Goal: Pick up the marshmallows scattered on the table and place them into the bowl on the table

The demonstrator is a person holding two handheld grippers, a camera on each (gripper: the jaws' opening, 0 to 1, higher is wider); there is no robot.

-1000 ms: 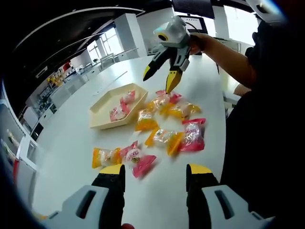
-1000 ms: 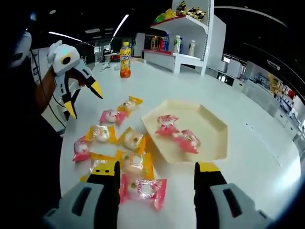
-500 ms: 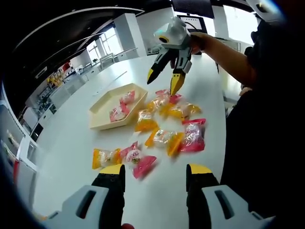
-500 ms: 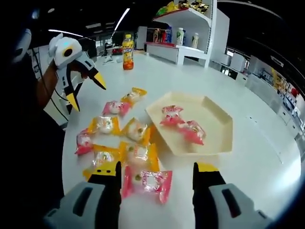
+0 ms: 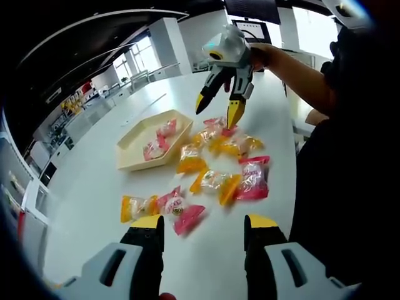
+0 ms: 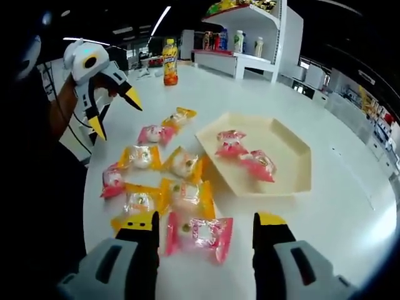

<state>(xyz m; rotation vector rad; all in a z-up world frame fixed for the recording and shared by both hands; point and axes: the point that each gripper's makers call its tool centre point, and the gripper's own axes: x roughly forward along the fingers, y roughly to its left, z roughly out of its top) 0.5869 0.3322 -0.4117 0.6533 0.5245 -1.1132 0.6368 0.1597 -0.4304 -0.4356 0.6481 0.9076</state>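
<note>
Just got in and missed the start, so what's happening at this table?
A person holds a two-jaw gripper in each hand over a white table strewn with wrapped marshmallows. Two pink ones already lie in the beige bowl. The right gripper hangs open above a pink packet, holding nothing. The left gripper is open too, with a pink and a yellow packet just ahead of its jaws.

The marshmallows (image 6: 185, 164) sit in pink and yellow wrappers (clear in the middle). The bowl (image 6: 294, 164) is cream, the table (image 6: 350, 225) white.
</note>
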